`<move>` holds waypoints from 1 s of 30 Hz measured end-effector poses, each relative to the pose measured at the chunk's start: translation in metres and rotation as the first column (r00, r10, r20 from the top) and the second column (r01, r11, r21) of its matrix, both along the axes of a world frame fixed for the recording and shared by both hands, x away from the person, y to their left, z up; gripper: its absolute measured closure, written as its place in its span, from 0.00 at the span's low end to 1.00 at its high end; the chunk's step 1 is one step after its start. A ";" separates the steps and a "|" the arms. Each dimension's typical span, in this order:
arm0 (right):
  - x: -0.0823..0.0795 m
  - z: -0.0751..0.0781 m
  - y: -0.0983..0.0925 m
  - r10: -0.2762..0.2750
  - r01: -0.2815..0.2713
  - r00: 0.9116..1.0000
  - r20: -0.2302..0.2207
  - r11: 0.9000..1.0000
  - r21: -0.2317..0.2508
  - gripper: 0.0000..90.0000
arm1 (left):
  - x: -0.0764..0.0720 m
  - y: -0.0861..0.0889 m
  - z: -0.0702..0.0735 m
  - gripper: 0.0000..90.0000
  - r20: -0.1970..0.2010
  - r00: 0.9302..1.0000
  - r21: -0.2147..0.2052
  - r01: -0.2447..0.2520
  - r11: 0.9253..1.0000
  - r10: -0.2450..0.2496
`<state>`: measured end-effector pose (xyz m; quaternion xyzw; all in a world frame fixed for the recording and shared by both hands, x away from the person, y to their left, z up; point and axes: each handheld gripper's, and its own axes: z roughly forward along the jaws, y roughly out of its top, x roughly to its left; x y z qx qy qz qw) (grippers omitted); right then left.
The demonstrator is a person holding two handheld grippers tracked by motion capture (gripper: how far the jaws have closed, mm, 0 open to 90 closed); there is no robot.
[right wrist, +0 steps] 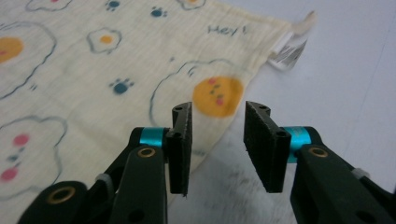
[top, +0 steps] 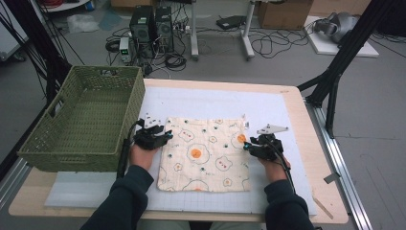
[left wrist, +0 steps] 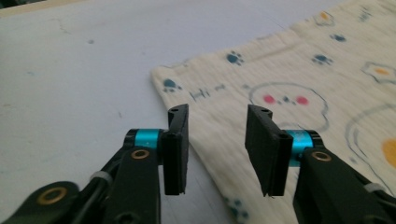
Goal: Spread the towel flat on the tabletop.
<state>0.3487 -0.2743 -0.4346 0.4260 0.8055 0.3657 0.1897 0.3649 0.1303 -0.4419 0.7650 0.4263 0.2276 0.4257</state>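
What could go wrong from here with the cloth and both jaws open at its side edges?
1. The cloth is thin and lies flat on the white mat; the left gripper and right gripper may scrape the mat or pinch nothing.
2. Uneven grips could skew any fold or lift.
3. The green basket stands close beside the left gripper, so a wide swing could knock it.

the high view is bright and even, with soft light from above and only small, faint shadows under the hands, though the whole picture is a bit grainy. in the left gripper view the cloth (left wrist: pixel 299 88) is soft and fuzzy (the black jaws up close are sharper), and the white mat (left wrist: pixel 79 70) looks a little washed out. the right gripper view is bright too, with blurry far corners.
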 end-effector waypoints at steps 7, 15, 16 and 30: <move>-0.038 -0.001 -0.002 0.028 -0.028 0.999 -0.021 1.000 0.005 0.65 | -0.017 0.008 -0.004 0.71 -0.080 0.996 -0.013 0.032 0.999 -0.033; -0.056 -0.009 0.008 0.063 -0.063 0.996 -0.068 0.998 0.002 0.77 | -0.028 0.002 -0.009 0.96 -0.072 0.994 0.044 0.079 0.996 -0.076; -0.056 -0.009 0.007 0.066 -0.065 0.995 -0.075 0.998 0.007 0.84 | -0.028 0.002 -0.009 0.96 -0.071 0.996 0.041 0.065 0.997 -0.062; -0.063 0.011 -0.008 0.060 -0.061 0.997 0.049 0.998 0.019 0.46 | -0.030 0.015 0.004 0.53 0.022 0.999 -0.133 0.034 0.990 -0.032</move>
